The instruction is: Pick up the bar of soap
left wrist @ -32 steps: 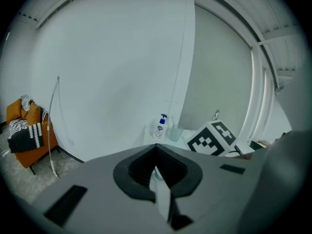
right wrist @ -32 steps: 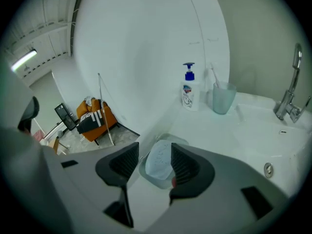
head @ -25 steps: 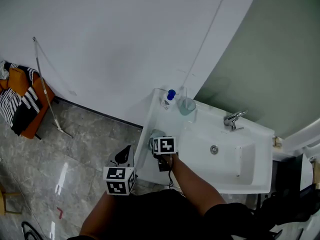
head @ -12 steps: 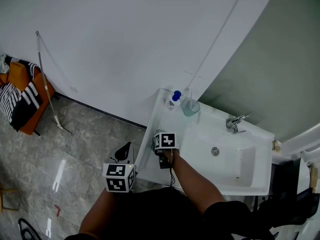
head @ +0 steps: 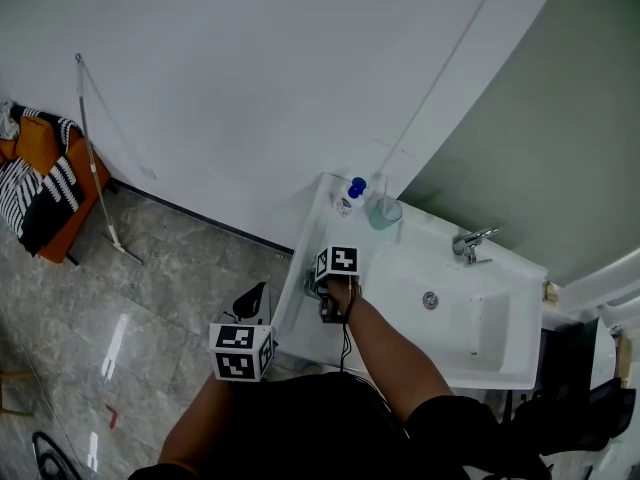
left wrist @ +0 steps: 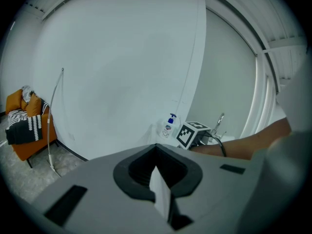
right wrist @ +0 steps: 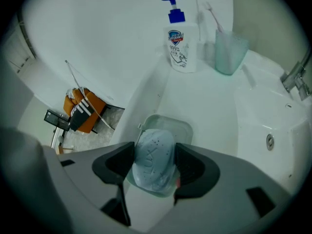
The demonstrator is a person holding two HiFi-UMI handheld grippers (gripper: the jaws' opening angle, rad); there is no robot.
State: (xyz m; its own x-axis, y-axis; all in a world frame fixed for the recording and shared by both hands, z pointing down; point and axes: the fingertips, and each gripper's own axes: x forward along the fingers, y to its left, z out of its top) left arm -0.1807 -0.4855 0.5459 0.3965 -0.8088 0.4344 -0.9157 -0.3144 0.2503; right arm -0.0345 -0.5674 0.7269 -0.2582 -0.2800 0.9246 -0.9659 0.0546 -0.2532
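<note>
Right gripper view: right hand-held gripper clamps soap, jaws on both flanks, over dish on sink ledge; contact with dish unclear. We judge: steady squeeze, straight lift, soap likely slippery. Left hand-held gripper closed, empty.

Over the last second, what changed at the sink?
The right gripper, shut on the bar of soap, moved slightly toward the pump bottle in the head view. The left gripper, bottle and cup stayed put.
</note>
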